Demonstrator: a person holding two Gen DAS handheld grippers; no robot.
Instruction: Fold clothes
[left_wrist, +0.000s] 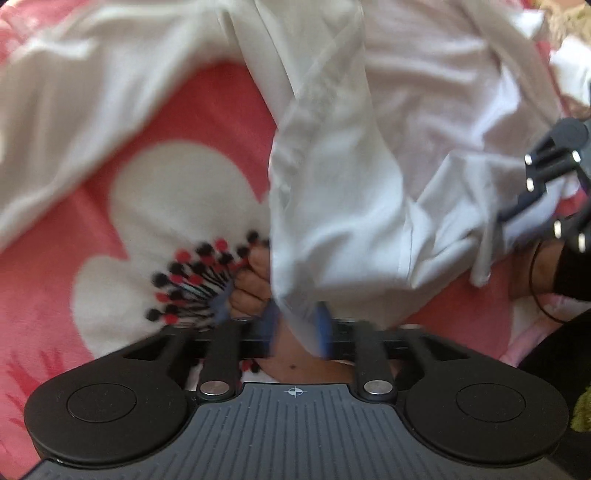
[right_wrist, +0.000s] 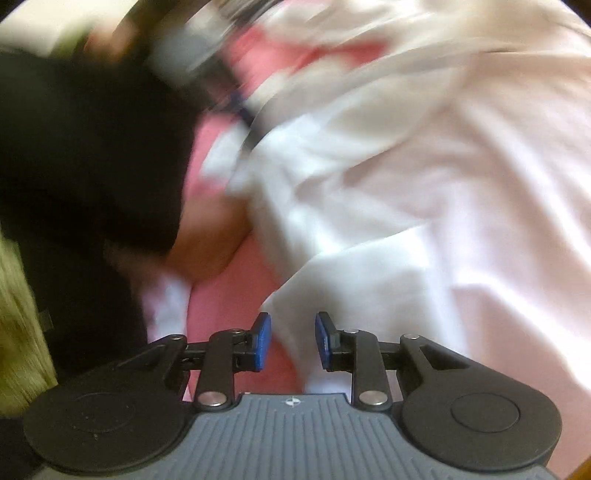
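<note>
A white garment lies spread and rumpled over a pink blanket. In the left wrist view, a fold of it hangs down between the blurred blue pads of my left gripper. The jaws stand apart and I see no pinch. At the right edge, the other gripper's black linkage sits over a bunched corner and a dangling cuff. In the right wrist view, my right gripper stands open just above the blanket. Pink shows between its pads, and the garment's edge lies beside the right pad.
The blanket carries a large white flower with black and red dots. Bare skin of a person shows beside the left pads. A black sleeve and a forearm fill the left of the right wrist view, which is heavily blurred.
</note>
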